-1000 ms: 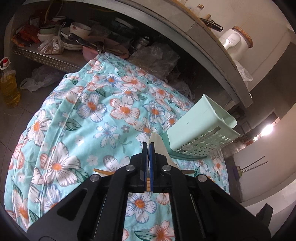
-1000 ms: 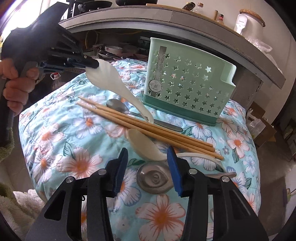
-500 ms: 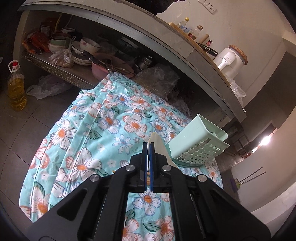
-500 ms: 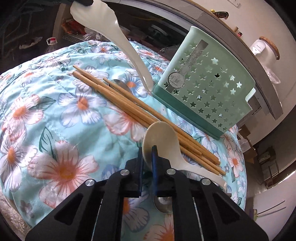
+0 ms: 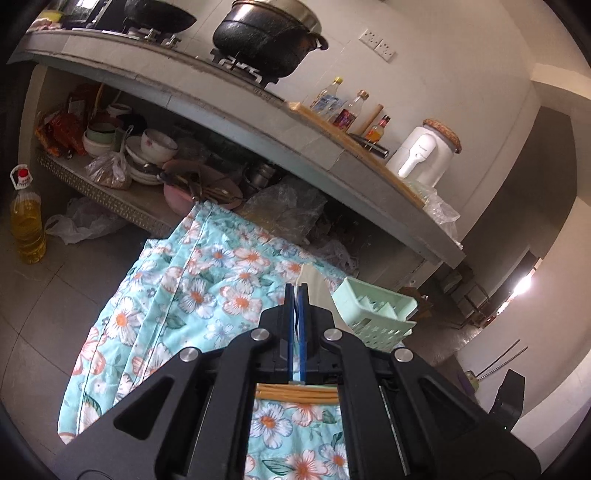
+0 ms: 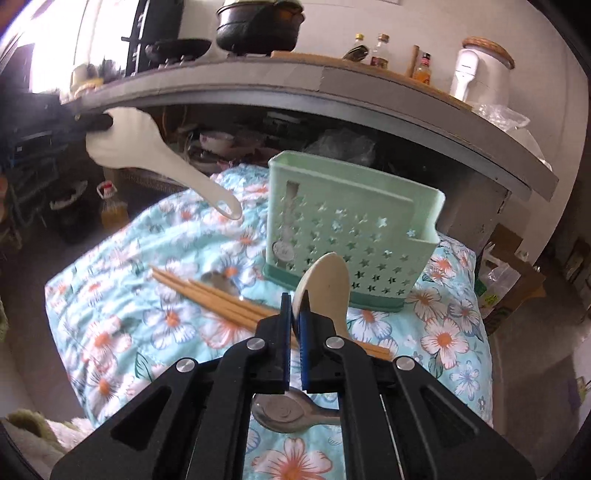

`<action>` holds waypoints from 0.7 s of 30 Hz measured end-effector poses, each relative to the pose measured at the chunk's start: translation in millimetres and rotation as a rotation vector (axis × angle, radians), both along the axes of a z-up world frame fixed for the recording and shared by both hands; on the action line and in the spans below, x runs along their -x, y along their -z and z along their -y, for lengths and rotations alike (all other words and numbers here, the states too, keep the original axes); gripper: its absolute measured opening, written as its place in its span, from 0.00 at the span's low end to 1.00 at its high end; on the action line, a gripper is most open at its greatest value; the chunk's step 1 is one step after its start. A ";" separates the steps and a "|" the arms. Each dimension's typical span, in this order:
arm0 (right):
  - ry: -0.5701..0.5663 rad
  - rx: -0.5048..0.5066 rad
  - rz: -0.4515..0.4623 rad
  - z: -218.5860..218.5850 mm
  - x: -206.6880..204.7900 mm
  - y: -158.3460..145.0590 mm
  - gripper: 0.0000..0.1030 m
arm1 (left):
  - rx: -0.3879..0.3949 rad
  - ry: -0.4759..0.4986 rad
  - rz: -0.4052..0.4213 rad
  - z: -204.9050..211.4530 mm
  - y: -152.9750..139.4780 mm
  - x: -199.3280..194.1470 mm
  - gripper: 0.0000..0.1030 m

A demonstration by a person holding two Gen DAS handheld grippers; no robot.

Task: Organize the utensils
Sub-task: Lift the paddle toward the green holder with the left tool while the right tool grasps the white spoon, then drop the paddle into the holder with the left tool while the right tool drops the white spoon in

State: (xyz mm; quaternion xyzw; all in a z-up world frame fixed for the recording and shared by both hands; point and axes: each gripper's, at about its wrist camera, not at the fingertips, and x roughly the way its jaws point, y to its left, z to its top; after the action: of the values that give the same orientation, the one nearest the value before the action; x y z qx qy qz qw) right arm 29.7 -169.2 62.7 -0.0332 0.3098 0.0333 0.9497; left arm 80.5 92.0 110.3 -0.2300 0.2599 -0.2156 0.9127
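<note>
A mint green utensil holder [image 6: 351, 236] with star holes stands upright on the floral cloth [image 6: 122, 295]; it also shows in the left wrist view [image 5: 373, 314]. My left gripper [image 5: 296, 291] is shut on a white rice paddle [image 6: 147, 155], held high to the left of the holder. My right gripper [image 6: 294, 299] is shut on a cream spoon [image 6: 325, 284], lifted in front of the holder. Wooden chopsticks [image 6: 218, 299] and two metal spoons [image 6: 288, 413] [image 6: 218, 280] lie on the cloth.
A grey counter [image 5: 221, 92] with black pots [image 5: 266, 33], bottles and a white appliance [image 5: 424, 155] runs behind. Its lower shelf holds bowls [image 5: 155, 147]. An oil bottle [image 5: 26, 221] stands on the floor at left. A cardboard box [image 6: 517, 280] sits at right.
My left gripper has risen high with the paddle. My right gripper closed on the cream spoon and lifted it off the cloth toward the holder.
</note>
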 end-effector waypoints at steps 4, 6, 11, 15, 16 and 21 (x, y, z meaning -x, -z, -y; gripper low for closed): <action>0.017 -0.143 0.062 35.1 9.4 -27.7 0.04 | -0.024 0.017 0.110 19.2 -35.2 -1.7 0.01; 0.015 -0.208 0.102 50.5 16.5 -40.6 0.04 | -0.062 0.022 0.148 34.7 -48.8 -6.3 0.00; -0.003 -0.333 0.194 86.6 32.1 -67.3 0.04 | -0.297 0.005 0.225 92.8 -65.9 -19.9 0.00; -0.026 -0.409 0.246 111.7 43.4 -85.0 0.04 | -0.531 -0.024 0.282 141.3 -61.5 -29.8 0.01; -0.031 -0.420 0.255 114.3 45.2 -88.5 0.04 | -0.581 -0.013 0.284 152.9 -57.6 -34.1 0.01; -0.067 -0.489 0.293 132.6 46.0 -102.6 0.04 | -0.658 0.063 0.221 185.2 -31.7 -58.5 0.01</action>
State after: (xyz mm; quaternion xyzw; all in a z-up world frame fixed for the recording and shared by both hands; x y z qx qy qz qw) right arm -16.2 -301.8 165.3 0.1821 0.1507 0.1331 0.9625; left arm 139.0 -93.2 141.9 0.1093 0.2220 -0.1718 0.9535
